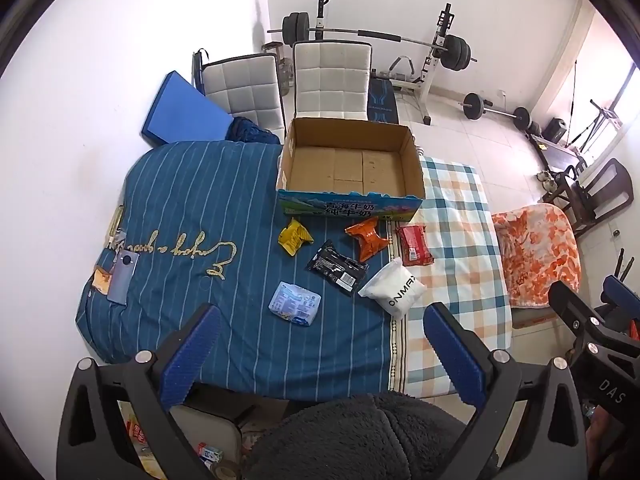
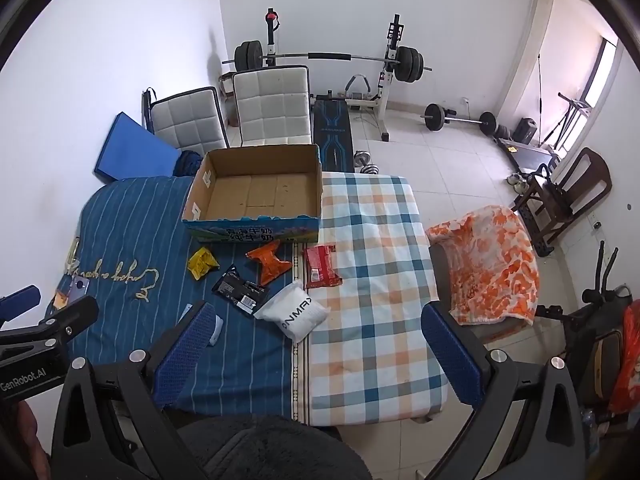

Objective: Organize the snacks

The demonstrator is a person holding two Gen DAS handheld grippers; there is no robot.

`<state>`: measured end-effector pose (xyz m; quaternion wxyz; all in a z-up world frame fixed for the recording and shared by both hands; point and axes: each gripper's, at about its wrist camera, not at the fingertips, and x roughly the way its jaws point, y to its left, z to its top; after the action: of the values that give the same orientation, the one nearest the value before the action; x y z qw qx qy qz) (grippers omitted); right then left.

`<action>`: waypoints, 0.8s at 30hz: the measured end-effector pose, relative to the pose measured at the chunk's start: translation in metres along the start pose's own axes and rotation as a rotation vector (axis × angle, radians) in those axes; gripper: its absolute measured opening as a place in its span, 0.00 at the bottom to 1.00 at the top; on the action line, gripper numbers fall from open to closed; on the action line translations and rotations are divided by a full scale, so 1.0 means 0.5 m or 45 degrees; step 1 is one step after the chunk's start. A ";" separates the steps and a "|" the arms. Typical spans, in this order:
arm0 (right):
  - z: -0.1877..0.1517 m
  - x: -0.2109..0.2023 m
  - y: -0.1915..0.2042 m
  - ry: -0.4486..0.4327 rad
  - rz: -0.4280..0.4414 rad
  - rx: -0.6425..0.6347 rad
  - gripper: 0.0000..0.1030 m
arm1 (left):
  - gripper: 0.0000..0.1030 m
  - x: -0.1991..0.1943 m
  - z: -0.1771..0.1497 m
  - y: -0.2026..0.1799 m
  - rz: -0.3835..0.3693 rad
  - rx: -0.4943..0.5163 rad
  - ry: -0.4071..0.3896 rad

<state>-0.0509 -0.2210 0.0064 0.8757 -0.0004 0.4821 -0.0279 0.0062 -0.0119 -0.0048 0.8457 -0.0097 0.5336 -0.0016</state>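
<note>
Grippers first: the left gripper [image 1: 320, 344] hangs with its blue-padded jaws spread wide and nothing between them, above the near edge of the table [image 1: 452, 336], and the right gripper [image 2: 316, 344] is likewise wide apart and empty over the checked half of the cloth. Just beyond the left one lies a light blue snack packet [image 1: 295, 303] on the blue striped cover [image 1: 188, 208]. A white pouch [image 1: 393, 289] printed with black letters sits right of it, across the seam between the two cloths, its corner touching or overlapping a black wrapper [image 1: 337, 267]. Farther on come a yellow packet [image 1: 295, 236], an orange packet [image 1: 367, 237] and a red packet [image 1: 414, 245], the red one on the checked side, all just short of the box. The open cardboard box [image 1: 349, 200], with a blue printed front wall, stands at the far edge with nothing inside it. Off to the left on the striped cover rests a phone [image 1: 123, 276]. Behind the table stand two white padded chairs [image 1: 330, 80], then a barbell rack [image 1: 440, 46] against the far wall
</note>
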 end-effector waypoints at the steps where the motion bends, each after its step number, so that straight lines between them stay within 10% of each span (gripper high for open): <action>1: 0.000 -0.001 -0.001 -0.001 -0.001 0.000 1.00 | 1.00 0.000 -0.001 0.003 -0.005 -0.001 0.001; 24: 0.000 -0.008 0.000 -0.023 0.000 0.002 1.00 | 1.00 -0.001 0.002 0.003 -0.012 -0.005 -0.003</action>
<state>-0.0529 -0.2210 0.0097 0.8799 0.0000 0.4743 -0.0284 0.0067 -0.0102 -0.0040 0.8462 -0.0137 0.5326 -0.0046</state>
